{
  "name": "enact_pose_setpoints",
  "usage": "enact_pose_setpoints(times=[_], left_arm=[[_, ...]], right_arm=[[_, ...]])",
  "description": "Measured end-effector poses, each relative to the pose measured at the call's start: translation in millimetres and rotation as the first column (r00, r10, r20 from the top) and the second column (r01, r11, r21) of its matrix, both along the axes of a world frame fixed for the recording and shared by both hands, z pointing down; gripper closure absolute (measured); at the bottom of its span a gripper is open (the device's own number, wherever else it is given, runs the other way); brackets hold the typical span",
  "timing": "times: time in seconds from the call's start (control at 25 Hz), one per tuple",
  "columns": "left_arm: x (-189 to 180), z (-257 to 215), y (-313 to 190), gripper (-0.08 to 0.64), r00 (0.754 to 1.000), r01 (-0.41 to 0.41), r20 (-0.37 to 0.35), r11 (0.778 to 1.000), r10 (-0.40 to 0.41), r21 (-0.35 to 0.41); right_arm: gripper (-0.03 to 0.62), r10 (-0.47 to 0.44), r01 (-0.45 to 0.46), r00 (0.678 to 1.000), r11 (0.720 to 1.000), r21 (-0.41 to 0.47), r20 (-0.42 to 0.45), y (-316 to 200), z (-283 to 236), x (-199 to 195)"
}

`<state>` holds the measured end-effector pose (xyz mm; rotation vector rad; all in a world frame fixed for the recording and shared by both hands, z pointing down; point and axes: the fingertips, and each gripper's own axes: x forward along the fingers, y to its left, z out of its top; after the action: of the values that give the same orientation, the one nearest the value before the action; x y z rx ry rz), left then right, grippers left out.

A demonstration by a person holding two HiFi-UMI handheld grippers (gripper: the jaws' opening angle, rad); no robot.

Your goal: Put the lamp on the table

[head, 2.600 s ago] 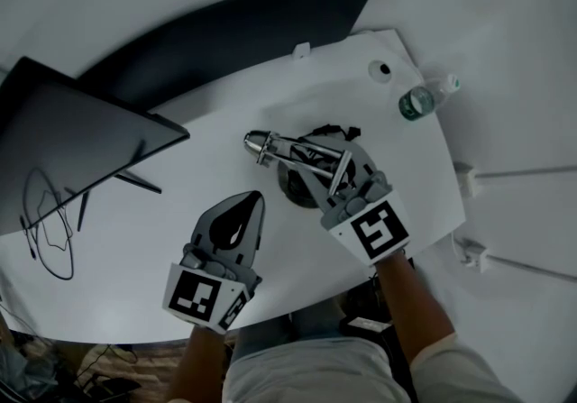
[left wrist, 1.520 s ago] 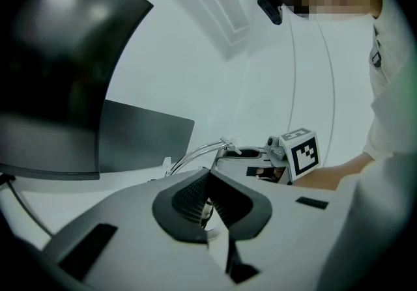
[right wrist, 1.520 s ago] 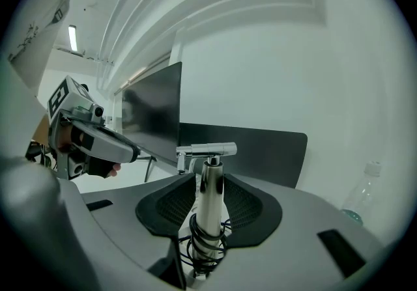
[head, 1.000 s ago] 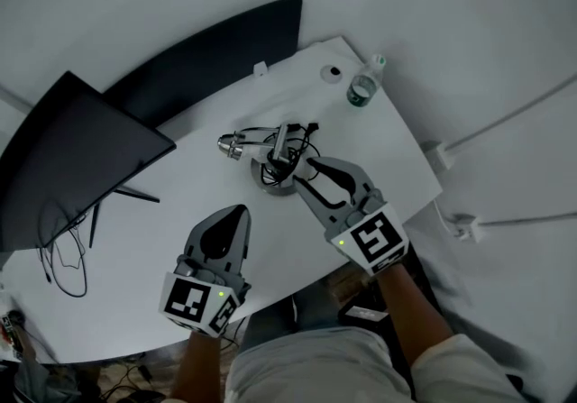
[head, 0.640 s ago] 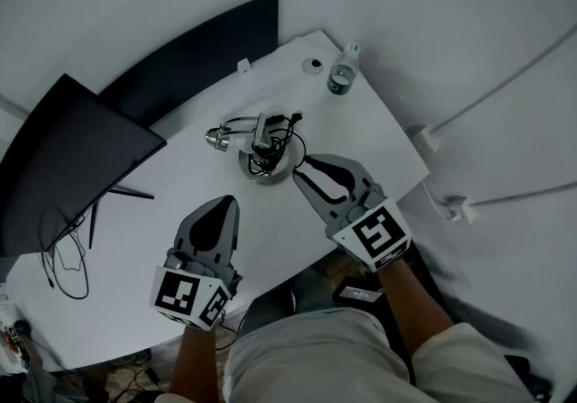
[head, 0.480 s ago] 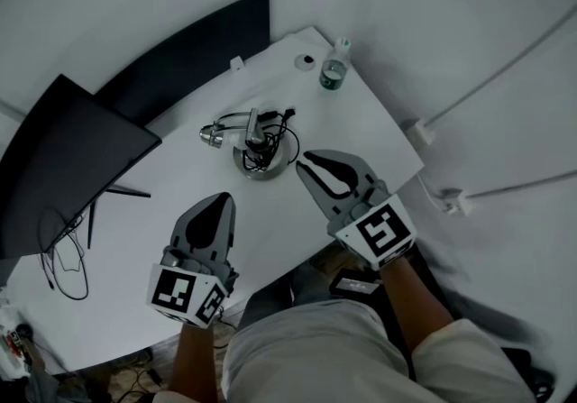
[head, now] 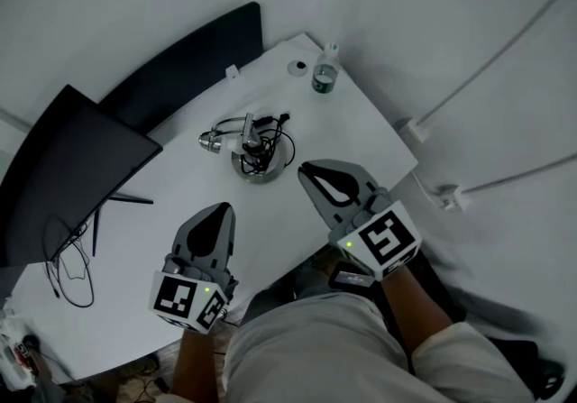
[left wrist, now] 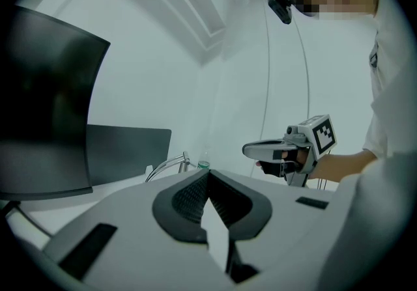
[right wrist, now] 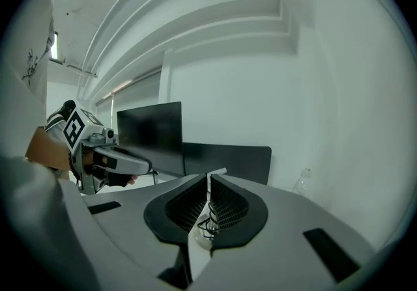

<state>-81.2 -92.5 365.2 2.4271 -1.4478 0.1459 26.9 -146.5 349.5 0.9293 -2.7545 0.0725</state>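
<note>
Status: placement judged complete, nothing left but to withdraw.

Right gripper (head: pixel 307 169): grey jaws have just been closing to a thin slit; nothing between them, nothing touched.

Left gripper (head: pixel 225 209): jaws together at the tips, empty, above the near edge.

Silver metal desk lamp with round base, folded arm and coiled black cord (head: pixel 249 145): standing free on the white table (head: pixel 361 131), beyond and apart from both grippers.
</note>
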Motion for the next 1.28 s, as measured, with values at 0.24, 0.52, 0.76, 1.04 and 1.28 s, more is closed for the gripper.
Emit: enact_pose_setpoints(times=[0.24, 0.52, 0.76, 1.04, 1.28], left_arm=[[-1.3, -0.1, 9.2, 0.558, 1.0, -0.009, 0.01, 1.0, 0.009, -0.012], [6.8, -5.2, 8.1, 0.558, 0.999, -0.048, 0.021, 0.999, 0.048, -0.005], [7.8, -12.9, 4.4, 0.558, 0.999, -0.05, 0.019, 0.999, 0.05, 0.007], [9.5, -13.1, 4.4, 0.558, 0.998, -0.057, 0.025, 0.998, 0.057, 0.006], [9.1, -11.8, 6.1, 0.558, 0.998, -0.062, 0.032, 0.998, 0.061, 0.007]], right_arm=[[0.561, -0.028, 0.028, 1.0, 0.999, -0.029, 0.006, 16.4, -7.6, -2.2], [0.561, -0.042, 0.043, 0.999, 0.996, -0.072, 0.008, 24.0, -12.2, -5.3], [0.561, -0.065, 0.065, 0.998, 0.994, -0.084, 0.011, 24.1, -15.4, -10.5], [0.563, -0.067, 0.067, 0.998, 0.994, -0.089, 0.006, 22.9, -13.6, -10.7], [0.563, -0.075, 0.075, 0.997, 0.993, -0.091, 0.006, 22.9, -10.8, -10.4]])
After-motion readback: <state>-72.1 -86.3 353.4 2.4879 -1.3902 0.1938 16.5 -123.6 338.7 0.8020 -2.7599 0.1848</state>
